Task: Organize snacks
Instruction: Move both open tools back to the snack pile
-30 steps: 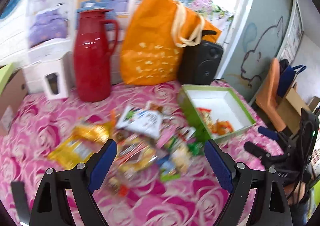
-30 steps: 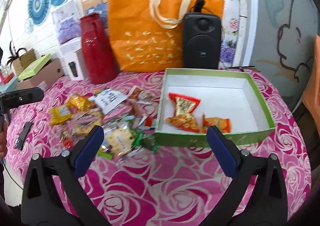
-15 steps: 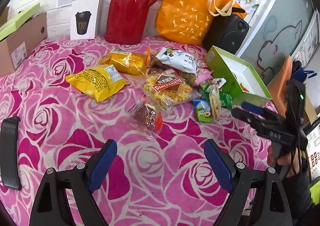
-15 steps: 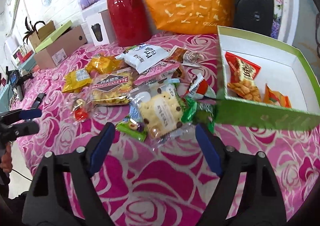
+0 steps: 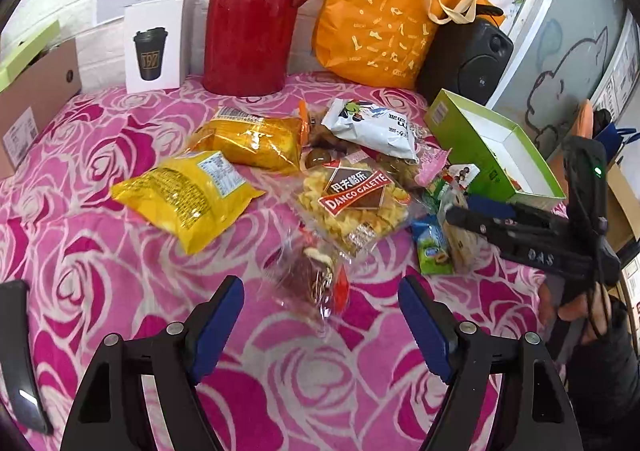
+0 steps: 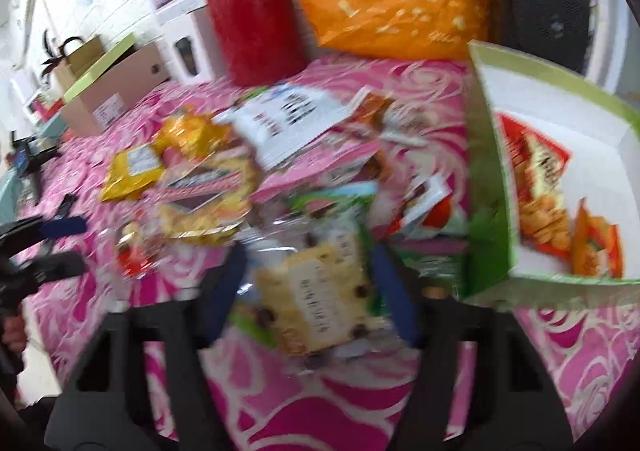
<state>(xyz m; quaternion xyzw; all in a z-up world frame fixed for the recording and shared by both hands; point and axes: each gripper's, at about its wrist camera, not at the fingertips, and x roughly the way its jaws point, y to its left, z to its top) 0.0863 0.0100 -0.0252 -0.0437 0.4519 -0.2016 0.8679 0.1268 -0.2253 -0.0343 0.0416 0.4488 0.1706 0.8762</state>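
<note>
Tongs (image 6: 310,291) spread wide around cookie packet (image 6: 320,299) beside green box (image 6: 486,187)

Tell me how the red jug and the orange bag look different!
The red jug is shiny and hard; the orange bag is soft and crinkled. The jug has one stiff red handle at its side; the bag has floppy cream straps on top. The jug is plain red; the bag has small pale shapes printed on it. Both stand at the back of the pink rose cloth.
</note>
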